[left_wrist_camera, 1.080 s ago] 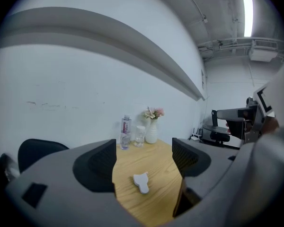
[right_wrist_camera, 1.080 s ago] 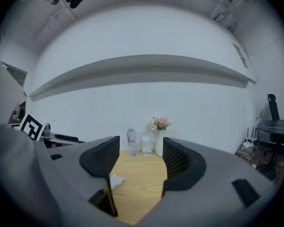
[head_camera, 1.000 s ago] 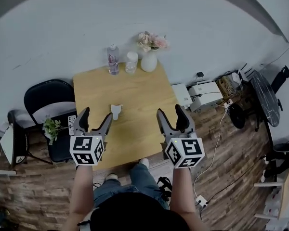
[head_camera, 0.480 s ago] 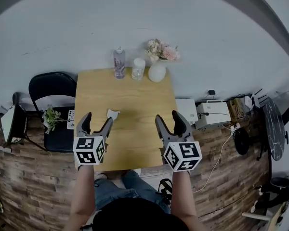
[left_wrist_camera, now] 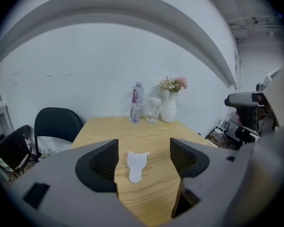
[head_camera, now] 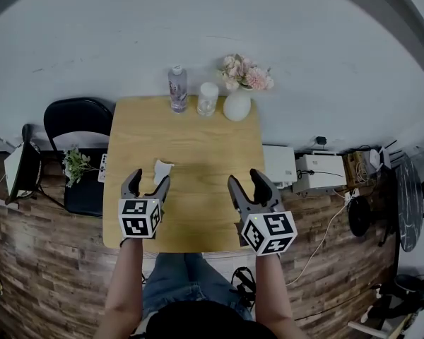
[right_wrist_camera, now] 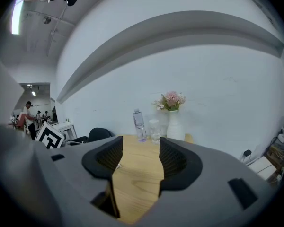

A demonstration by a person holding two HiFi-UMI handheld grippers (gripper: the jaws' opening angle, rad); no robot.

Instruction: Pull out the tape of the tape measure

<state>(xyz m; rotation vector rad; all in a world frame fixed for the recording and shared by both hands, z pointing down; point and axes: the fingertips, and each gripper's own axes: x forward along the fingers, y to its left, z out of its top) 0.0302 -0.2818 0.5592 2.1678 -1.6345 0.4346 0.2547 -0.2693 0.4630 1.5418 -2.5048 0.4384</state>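
The white tape measure (head_camera: 162,169) lies flat on the wooden table (head_camera: 198,140), a little toward 9 o'clock from the tabletop's middle, with no tape drawn out that we can see. In the left gripper view we see it (left_wrist_camera: 135,165) lying on the wood ahead, framed in the gap between the two jaws, apart from both pads.

Our left gripper (head_camera: 148,182) hovers at about 6 o'clock from the tape measure, its right jaw tip just beside it. Its jaws stand spread and are closing, and nothing is pinched. Our right gripper (head_camera: 246,182) hangs over the table at 3 o'clock from the tape measure, well apart from it. Its jaws are likewise spread and closing, with only bare wood between them (right_wrist_camera: 139,157).

At the table's 12 o'clock edge stand a water bottle (head_camera: 177,88), a clear jar (head_camera: 208,99) and a white vase (head_camera: 237,106) of pink flowers, in a row from left to right. Off the table at 10 o'clock is a black chair (head_camera: 74,119), and at 9 o'clock a small green plant (head_camera: 76,167). White boxes (head_camera: 314,171) sit on the floor at 3 o'clock.
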